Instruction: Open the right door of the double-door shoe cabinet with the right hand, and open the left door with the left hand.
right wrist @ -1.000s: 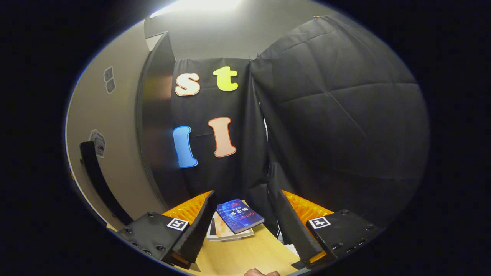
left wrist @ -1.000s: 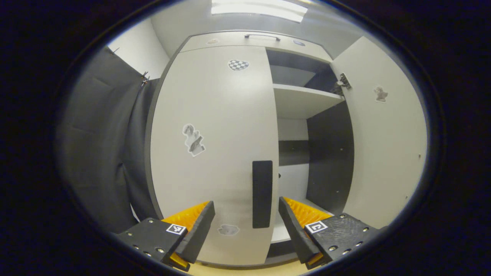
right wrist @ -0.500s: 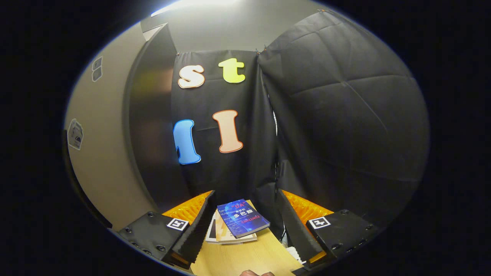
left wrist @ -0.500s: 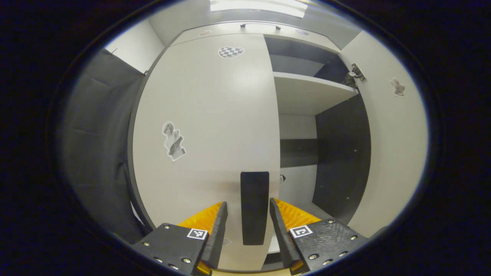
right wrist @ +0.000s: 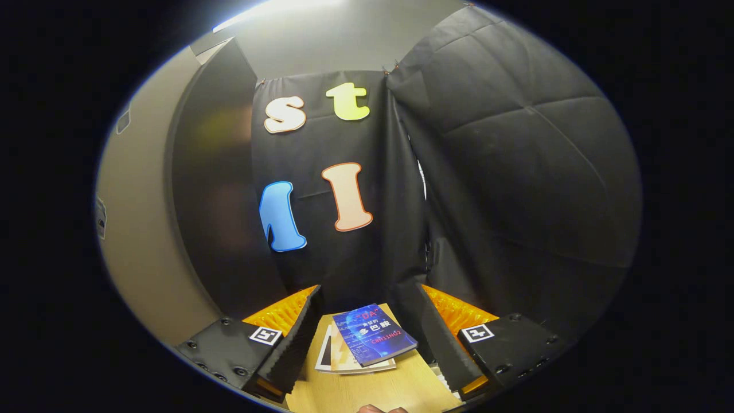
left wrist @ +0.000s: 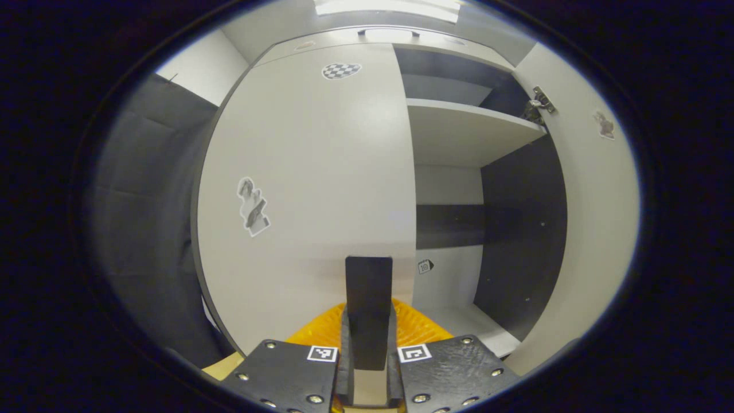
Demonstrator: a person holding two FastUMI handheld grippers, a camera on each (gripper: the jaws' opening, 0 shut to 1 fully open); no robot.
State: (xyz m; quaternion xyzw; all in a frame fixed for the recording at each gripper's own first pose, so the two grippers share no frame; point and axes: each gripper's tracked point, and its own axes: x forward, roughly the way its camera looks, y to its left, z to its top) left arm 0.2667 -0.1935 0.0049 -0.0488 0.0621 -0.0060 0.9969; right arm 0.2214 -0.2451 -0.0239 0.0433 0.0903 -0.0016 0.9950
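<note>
Left claw (left wrist: 367, 350) pinches the left door's (left wrist: 309, 189) handle (left wrist: 369, 310); right door (left wrist: 596, 229) already stands open. Pull steadily outward along the hinge arc, grip firm. Right claw (right wrist: 367, 338) hangs spread above the table (right wrist: 367, 390).

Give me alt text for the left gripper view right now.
The left gripper is closed on the black handle of the shut left door. Beside it, the right door stands open, showing a shelf.
</note>
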